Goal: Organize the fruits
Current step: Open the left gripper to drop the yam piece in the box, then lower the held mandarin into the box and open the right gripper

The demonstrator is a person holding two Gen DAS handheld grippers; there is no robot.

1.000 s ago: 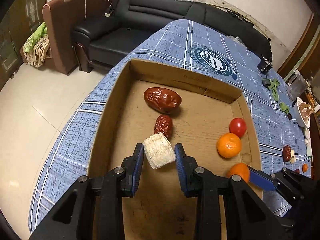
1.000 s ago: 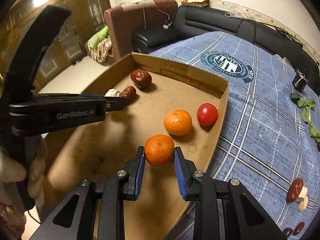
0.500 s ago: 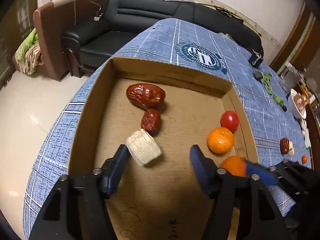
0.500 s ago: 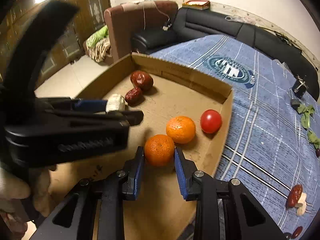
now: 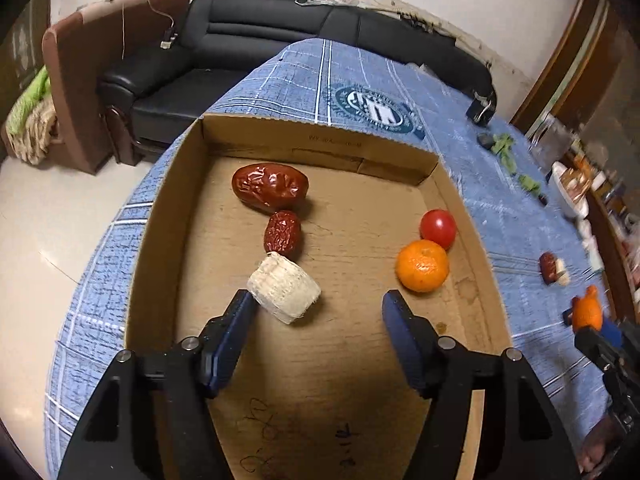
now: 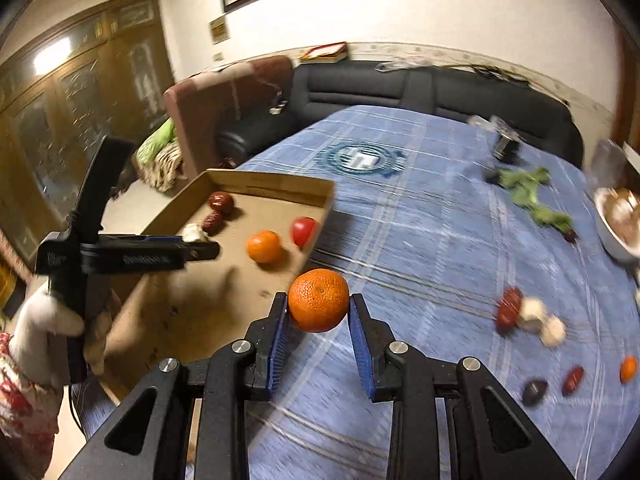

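Observation:
A cardboard tray (image 5: 168, 216) holds a large red date (image 5: 270, 188), a small date (image 5: 282, 231), a pale corn piece (image 5: 284, 292), an orange (image 5: 422, 266) and a cherry tomato (image 5: 438, 228). My left gripper (image 5: 316, 312) is open over the tray; the corn piece lies free by its left finger. My right gripper (image 6: 318, 320) is shut on an orange (image 6: 319, 299), lifted above the blue cloth just right of the tray (image 6: 276, 184). That held orange also shows in the left wrist view (image 5: 586, 312).
Loose dates (image 6: 508, 310), pale pieces (image 6: 552, 330), a small orange (image 6: 628, 368) and dark fruits (image 6: 534, 392) lie on the blue tablecloth (image 6: 420, 220) at right. Green leaves (image 6: 528, 188) and a white bowl (image 6: 612, 236) are further back. A black sofa (image 5: 248, 48) stands behind the table.
My left gripper opened and let go of the corn piece, which now lies in the tray. My right gripper lifted its orange out of the tray and moved right over the cloth.

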